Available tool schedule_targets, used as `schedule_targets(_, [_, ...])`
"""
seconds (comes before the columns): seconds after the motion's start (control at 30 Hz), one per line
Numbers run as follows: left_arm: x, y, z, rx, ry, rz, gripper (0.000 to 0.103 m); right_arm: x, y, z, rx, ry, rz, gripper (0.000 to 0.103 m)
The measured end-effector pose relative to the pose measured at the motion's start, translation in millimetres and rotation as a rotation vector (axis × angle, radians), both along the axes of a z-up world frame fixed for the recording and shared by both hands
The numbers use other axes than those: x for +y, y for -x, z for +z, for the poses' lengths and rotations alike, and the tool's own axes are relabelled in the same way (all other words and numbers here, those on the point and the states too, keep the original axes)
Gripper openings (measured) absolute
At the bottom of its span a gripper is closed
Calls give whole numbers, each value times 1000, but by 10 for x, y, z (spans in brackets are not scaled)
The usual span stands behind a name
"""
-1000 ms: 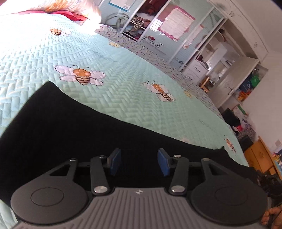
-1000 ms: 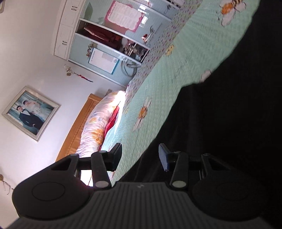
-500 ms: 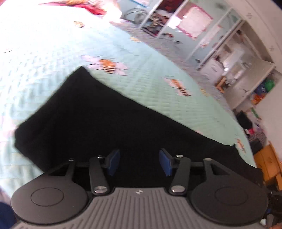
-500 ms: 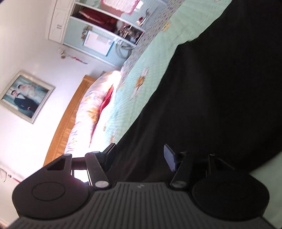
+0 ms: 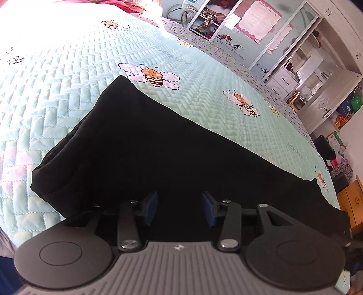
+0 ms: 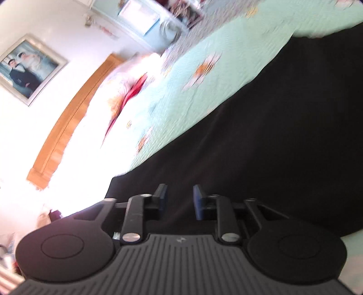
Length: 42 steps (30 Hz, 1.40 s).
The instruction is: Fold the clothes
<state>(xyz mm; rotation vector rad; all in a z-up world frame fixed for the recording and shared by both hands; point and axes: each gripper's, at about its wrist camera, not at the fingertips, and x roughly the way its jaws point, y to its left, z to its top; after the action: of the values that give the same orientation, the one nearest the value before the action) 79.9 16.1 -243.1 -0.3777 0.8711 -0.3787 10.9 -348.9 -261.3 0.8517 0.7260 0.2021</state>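
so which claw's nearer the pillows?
Left, likely. The pillows lie far up-left of the left claw. The right claw seems further right along the black garment. Both claws' jaws are closing, with no cloth visibly pinched.

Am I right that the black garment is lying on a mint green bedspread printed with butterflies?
Not quite. The black garment does lie on the mint green bedspread, but the prints are bees, not butterflies. The left wrist view shows their striped bodies clearly.
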Motion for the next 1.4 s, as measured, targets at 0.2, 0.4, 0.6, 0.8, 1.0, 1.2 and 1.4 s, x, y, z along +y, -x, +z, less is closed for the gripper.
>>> schedule_targets(0.2, [-19, -27, -11, 3, 2, -16, 46, 76, -32, -364, 165, -41, -50, 17])
schedule_targets(0.4, [23, -45, -21, 21, 30, -18, 47, 335, -258, 125, 17, 58, 68, 60])
schedule_targets(0.6, [310, 41, -40, 16, 223, 33, 47, 308, -352, -395, 139, 2, 75, 34])
schedule_targets(0.8, [774, 329, -24, -94, 376, 156, 53, 264, -388, -350, 135, 46, 98, 29])
schedule_targets(1.0, [1019, 223, -408, 42, 430, 242, 3, 182, -454, -418, 128, -2, 82, 29])
schedule_targets(1.2, [1062, 227, -309, 80, 445, 203, 2, 148, -437, -441, 122, 10, 84, 29])
schedule_targets(1.4, [1183, 369, -35, -35, 573, 192, 42, 221, -474, -436, 122, -4, 78, 28])
